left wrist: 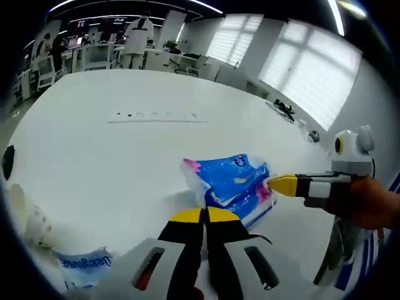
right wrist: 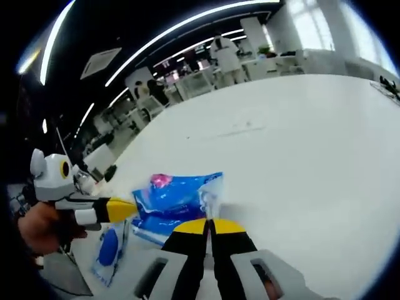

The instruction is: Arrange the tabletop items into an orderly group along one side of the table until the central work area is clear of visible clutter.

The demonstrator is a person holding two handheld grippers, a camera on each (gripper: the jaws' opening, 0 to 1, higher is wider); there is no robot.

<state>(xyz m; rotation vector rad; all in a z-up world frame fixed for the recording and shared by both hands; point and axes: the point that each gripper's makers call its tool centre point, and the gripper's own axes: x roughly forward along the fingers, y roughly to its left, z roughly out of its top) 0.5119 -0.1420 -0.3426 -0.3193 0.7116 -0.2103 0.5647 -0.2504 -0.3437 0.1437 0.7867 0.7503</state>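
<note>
Yellow-tipped black jaws of the left gripper [left wrist: 204, 215] rise from the bottom of the left gripper view, pressed together, with the near edge of a blue tissue pack [left wrist: 232, 184] at their tips; whether they pinch the wrapper I cannot tell. Beyond them spreads a large white table [left wrist: 125, 150], mostly bare. The tissue pack lies on it close to the near edge, crumpled, with pink marks on its wrapper. From the right comes the right gripper [left wrist: 275, 185], held in a hand [left wrist: 369, 203], its yellow tip touching the pack's side. In the right gripper view its own jaws are likewise closed at the pack's edge. At the lower left sit a white paper cup [left wrist: 28, 219] lying on its side and a small packet with blue print [left wrist: 84, 265].
</note>
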